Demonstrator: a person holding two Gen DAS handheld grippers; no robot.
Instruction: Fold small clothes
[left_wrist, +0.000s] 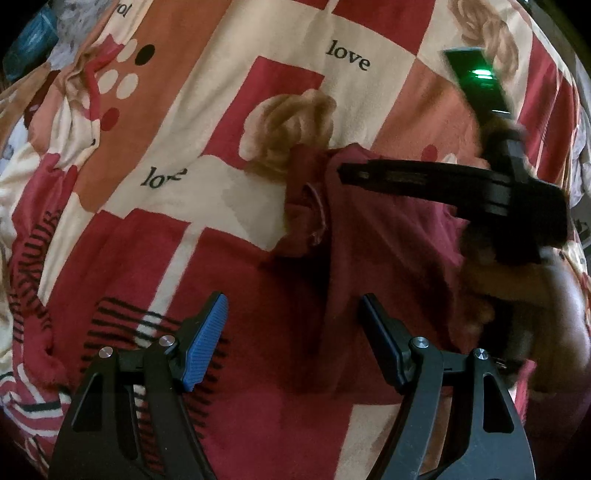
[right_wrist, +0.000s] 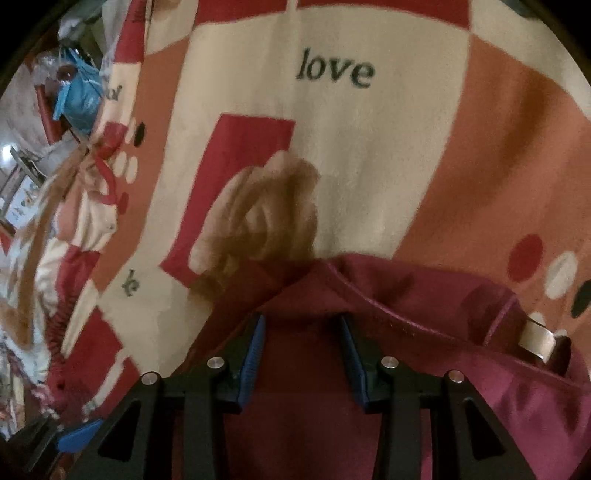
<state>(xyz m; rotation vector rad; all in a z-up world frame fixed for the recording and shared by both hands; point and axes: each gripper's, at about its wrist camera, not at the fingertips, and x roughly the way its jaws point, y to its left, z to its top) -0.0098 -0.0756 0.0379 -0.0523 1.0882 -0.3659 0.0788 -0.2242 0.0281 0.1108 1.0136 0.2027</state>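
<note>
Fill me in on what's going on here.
A person with a two-finger gripper in each hand is folding a small dark red cloth garment on a patterned red, cream and orange bedsheet printed with "love". The right gripper sits over the garment's far edge, jaws apart and pinching nothing. The left gripper hovers open above the nearer part, holding nothing.

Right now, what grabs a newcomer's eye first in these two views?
The loud patchwork bedspread with "love" lettering and printed roses fills both views. On it lies a maroon garment, near the lower middle, with a pale tag at its right edge. The right gripper stands open over its fold; the left gripper is open too.
</note>
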